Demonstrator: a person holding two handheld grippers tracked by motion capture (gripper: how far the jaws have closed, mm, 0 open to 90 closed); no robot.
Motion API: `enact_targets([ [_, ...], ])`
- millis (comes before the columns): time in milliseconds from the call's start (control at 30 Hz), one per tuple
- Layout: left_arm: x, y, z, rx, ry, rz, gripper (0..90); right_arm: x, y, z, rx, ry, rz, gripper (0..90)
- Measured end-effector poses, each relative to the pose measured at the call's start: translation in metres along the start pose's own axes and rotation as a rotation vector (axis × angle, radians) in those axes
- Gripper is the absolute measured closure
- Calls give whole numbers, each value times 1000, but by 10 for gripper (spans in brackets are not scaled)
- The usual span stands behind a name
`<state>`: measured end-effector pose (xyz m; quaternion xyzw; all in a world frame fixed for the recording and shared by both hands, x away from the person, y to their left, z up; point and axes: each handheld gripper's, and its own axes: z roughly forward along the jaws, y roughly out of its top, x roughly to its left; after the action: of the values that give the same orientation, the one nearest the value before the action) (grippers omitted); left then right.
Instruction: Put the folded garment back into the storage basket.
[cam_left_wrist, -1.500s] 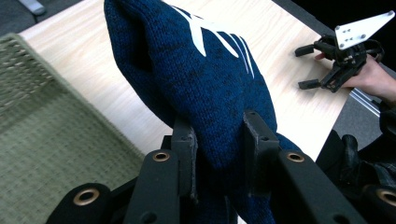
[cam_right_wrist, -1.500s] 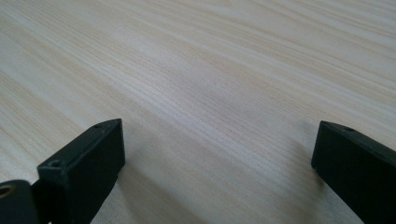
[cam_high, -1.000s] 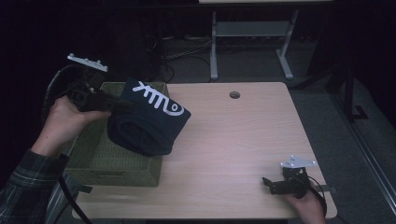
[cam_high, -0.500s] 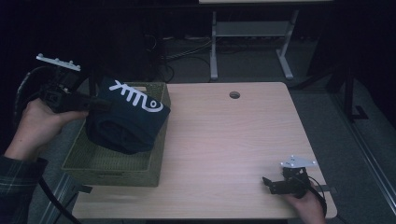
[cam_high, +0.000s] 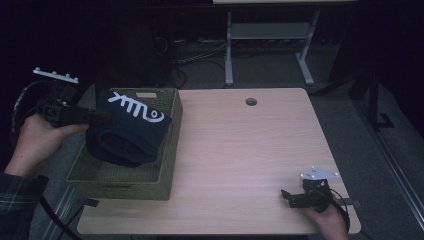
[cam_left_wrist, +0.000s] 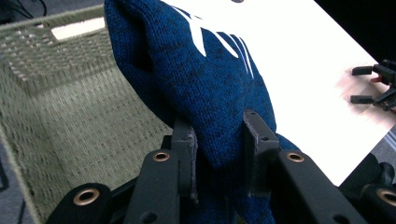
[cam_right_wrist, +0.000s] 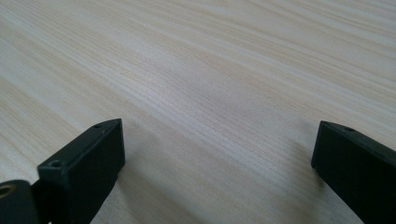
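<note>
high view dim; gripper views bright, sharp

Wooden table (cam_high: 240, 150) — woven green basket (cam_high: 167, 165) on its left side.

The folded knit garment (cam_high: 131, 132) was dark navy in the high view and a brighter, flecked blue in the left gripper view, with a white looping line design (cam_high: 140, 106) across its top side. Under the garment, the woven basket (cam_high: 125, 180) was olive green, with a pale tan label (cam_high: 145, 95) on its far wall. Right of the basket, the surface (cam_high: 240, 150) was light wood with fine, straight grain and one dark round hole (cam_high: 251, 102). The left tongs (cam_left_wrist: 219, 140) and the right tongs (cam_right_wrist: 215, 154) were matte black, each topped by a grey plate. The sleeve (cam_high: 17, 195) left of the basket was dark plaid.
</note>
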<state>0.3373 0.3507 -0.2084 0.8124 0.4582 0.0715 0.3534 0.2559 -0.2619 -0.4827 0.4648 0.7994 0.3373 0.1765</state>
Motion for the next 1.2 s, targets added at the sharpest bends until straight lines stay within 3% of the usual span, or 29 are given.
enact_targets([
  [433, 19, -20, 18, -10, -25, -72, 701, 0, 0, 0, 0, 0, -2, 24],
  [867, 34, -35, 22, -4, -3, -118, 701, 0, 0, 0, 0, -1, -2, 24],
  [1200, 38, -42, 38, -2, -48, -143, 701, 0, 0, 0, 0, -2, -1, 24],
])
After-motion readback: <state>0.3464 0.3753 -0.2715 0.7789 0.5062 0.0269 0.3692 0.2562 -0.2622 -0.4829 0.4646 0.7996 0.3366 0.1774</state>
